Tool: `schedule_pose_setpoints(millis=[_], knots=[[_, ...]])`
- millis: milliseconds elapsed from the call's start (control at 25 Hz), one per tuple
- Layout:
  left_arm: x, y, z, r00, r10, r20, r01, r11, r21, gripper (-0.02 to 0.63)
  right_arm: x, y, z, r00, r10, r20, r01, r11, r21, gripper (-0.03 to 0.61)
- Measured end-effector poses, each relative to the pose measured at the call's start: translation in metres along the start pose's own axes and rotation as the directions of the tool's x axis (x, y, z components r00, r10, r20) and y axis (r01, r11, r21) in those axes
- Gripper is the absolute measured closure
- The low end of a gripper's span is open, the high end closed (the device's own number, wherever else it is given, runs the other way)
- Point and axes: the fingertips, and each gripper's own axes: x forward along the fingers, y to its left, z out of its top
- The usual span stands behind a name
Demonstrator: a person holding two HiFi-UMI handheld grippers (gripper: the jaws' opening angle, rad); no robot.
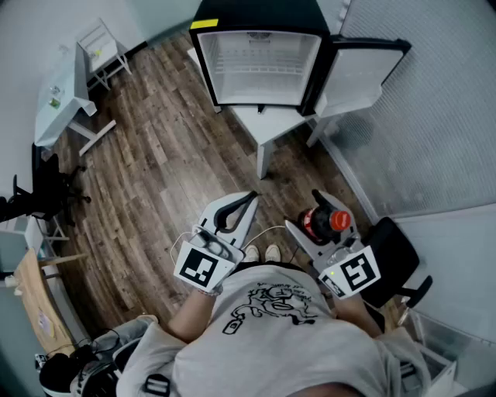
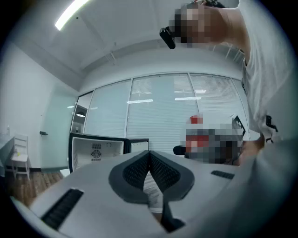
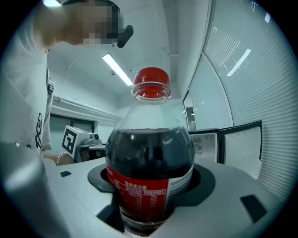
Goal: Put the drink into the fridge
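The right gripper (image 3: 148,195) clamps its dark rounded pads on the lower body of a clear plastic bottle (image 3: 149,153) of dark cola, held upright in front of the person; it has a red screw cap (image 3: 151,82) and a red label whose small white print is too fine to read. The left gripper (image 2: 149,157) is empty, its ribbed dark pads pressed together at the tips. Well ahead, a small black fridge (image 1: 256,14) with a smooth white inside stands on a white table (image 1: 267,128) over wood-plank floor (image 1: 163,155), its door (image 1: 356,74) swung wide.
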Motion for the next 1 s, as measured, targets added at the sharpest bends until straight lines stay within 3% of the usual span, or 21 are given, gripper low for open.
schedule_pose_setpoints(millis=[520, 1000], knots=[[0.009, -0.013, -0.004, 1.000, 0.005, -0.024, -0.005, 1.000, -0.001, 0.612, -0.007, 0.004, 0.008, 0.999, 0.051, 0.017, -0.051, 0.999, -0.009, 0.255], [0.027, -0.036, -0.011, 0.999, 0.040, -0.020, -0.041, 0.999, -0.014, 0.612, -0.029, -0.022, -0.005, 0.997, 0.075, -0.001, -0.075, 0.997, 0.006, 0.255]])
